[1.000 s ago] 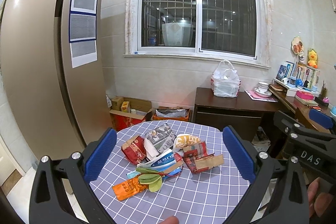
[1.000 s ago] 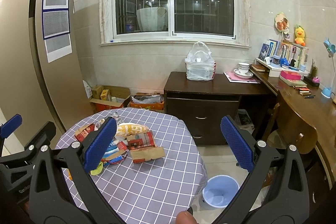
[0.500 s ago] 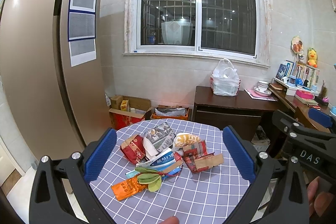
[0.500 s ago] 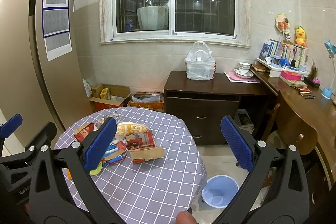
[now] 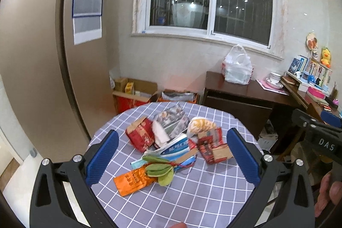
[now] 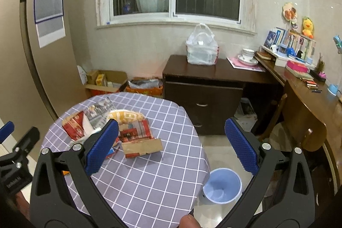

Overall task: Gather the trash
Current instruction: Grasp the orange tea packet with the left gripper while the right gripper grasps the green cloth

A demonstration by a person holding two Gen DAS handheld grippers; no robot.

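Kitchen corner, round checkered worktop (image 5: 192,196) carrying a wrapper pile (image 5: 177,142) at its centre. Left tool (image 5: 171,156) and right tool (image 6: 171,145) both spread wide, grasping nothing, hovering short of the pile. Approach step, nothing collected yet. Blue bin (image 6: 222,185) on the floor at 5 o'clock of the worktop. Next: descend, pinch one wrapper, carry it to the bin.
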